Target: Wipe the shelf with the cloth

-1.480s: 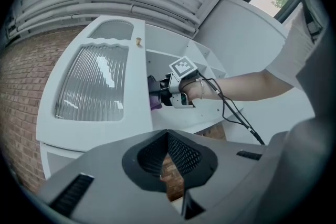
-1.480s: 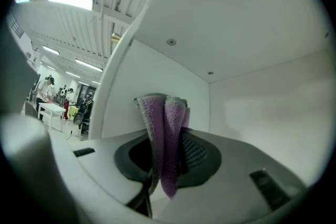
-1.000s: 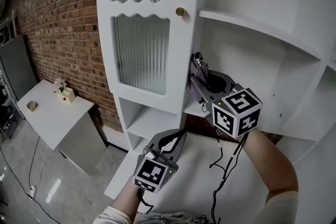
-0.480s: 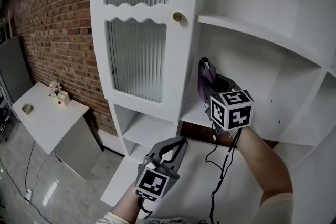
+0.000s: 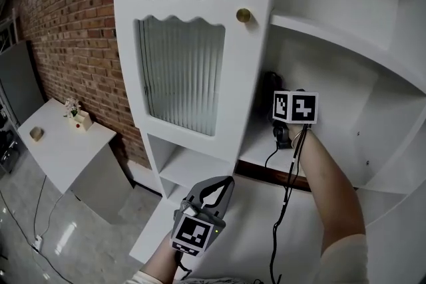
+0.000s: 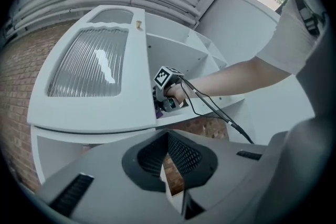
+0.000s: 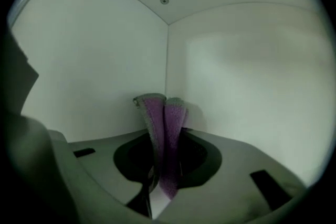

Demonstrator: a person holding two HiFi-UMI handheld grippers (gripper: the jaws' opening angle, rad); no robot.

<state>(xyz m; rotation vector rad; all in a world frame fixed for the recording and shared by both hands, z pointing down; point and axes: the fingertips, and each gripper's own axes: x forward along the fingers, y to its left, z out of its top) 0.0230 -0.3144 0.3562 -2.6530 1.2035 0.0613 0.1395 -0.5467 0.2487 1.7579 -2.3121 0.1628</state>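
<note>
In the right gripper view a purple cloth (image 7: 165,131) stands upright, pinched between the jaws of my right gripper (image 7: 159,168), which is shut on it. It points into the back corner of a white shelf compartment, close to the two walls. In the head view that gripper's marker cube (image 5: 295,107) is inside the compartment above the shelf board (image 5: 261,155), its jaws lost in shadow behind the door edge. My left gripper (image 5: 227,181) hangs low in front of the cabinet, shut and holding nothing. The left gripper view looks up past its own jaws at the marker cube (image 6: 168,76).
A ribbed-glass cabinet door (image 5: 180,70) with a brass knob (image 5: 243,15) stands left of the compartment. Another shelf (image 5: 346,43) runs above it, and open lower compartments (image 5: 190,166) lie below. A black cable (image 5: 287,199) hangs from the right gripper. A small white table (image 5: 60,143) stands by the brick wall.
My right gripper has pushed deeper into the compartment toward its back left corner, and the cloth is now hidden from the head view. The left gripper has stayed low and shut.
</note>
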